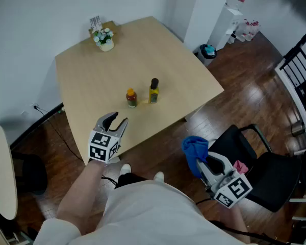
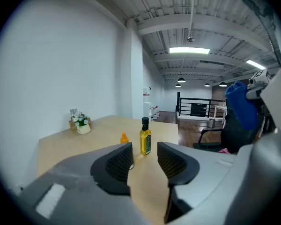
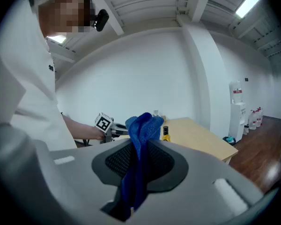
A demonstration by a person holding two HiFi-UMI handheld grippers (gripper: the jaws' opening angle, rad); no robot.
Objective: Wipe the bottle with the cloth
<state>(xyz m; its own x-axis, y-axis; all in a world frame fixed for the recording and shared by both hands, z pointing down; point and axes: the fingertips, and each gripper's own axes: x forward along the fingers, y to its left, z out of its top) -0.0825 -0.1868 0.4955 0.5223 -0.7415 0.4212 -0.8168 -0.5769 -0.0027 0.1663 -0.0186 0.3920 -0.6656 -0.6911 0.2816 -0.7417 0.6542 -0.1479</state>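
An olive-oil bottle (image 1: 153, 91) with yellow contents and a black cap stands upright near the middle of the wooden table (image 1: 92, 75). A small orange-capped bottle (image 1: 131, 98) stands just left of it. My left gripper (image 1: 117, 120) hovers over the table's near edge, short of both bottles, jaws slightly apart and empty. Between its jaws in the left gripper view (image 2: 144, 153) appear the oil bottle (image 2: 145, 137) and the orange bottle (image 2: 124, 138). My right gripper (image 1: 206, 168) is off the table to the right, shut on a blue cloth (image 1: 194, 149) that bunches above the pads (image 3: 143, 125).
A small flower pot (image 1: 104, 40) sits at the table's far corner. A black chair (image 1: 255, 172) stands under my right gripper, with something pink on its seat. A round white table (image 1: 0, 167) is at the left, a water dispenser (image 1: 234, 9) far right.
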